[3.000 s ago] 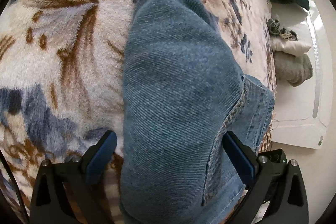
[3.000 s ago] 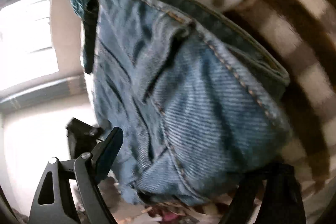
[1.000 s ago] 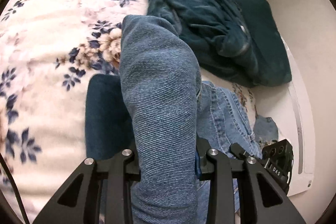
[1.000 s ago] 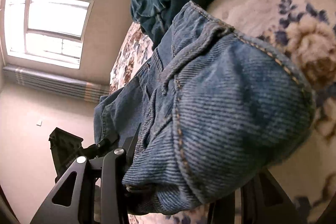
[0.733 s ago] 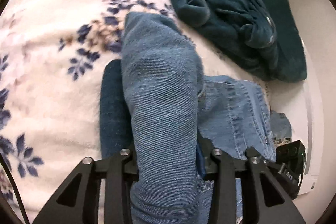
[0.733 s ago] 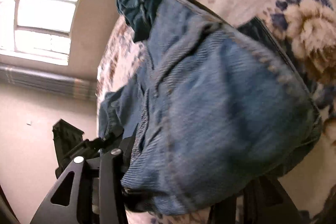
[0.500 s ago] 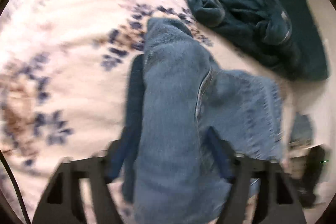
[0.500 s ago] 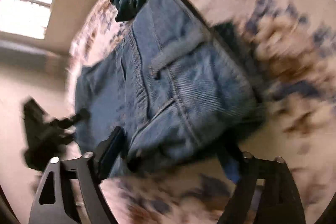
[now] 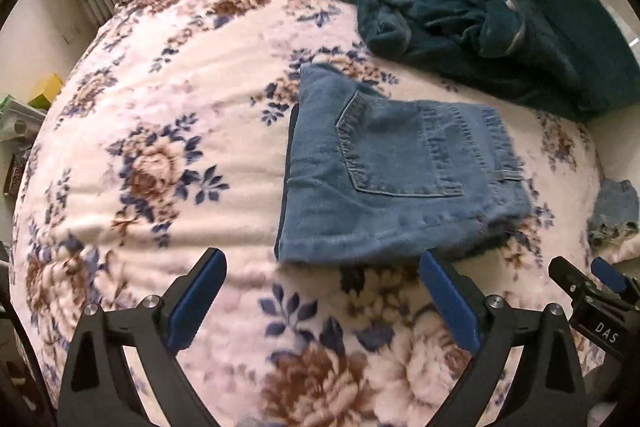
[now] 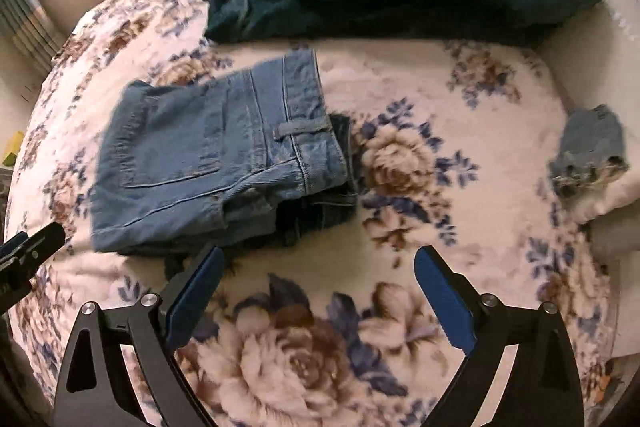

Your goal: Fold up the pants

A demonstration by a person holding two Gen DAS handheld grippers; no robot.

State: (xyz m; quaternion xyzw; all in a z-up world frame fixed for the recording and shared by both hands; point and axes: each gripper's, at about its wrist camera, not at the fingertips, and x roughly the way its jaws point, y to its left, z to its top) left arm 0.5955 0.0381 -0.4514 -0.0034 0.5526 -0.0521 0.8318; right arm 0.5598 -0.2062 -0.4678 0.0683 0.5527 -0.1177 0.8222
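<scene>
The light blue denim pants (image 9: 394,183) are seen folded into a compact, roughly rectangular bundle, lying flat on the plush floral-patterned bed blanket (image 9: 160,155), a stitched back pocket facing up. A darker denim layer is exposed beneath the bundle's edge. The left gripper (image 9: 320,301) is held spread wide with blue-padded fingers (image 9: 196,301) grasping nothing; the right gripper (image 10: 316,301) is likewise released and empty. A crumpled dark teal velvety garment (image 9: 460,15) is heaped beyond the pants, and a small frayed denim scrap (image 10: 588,151) lies well apart.
</scene>
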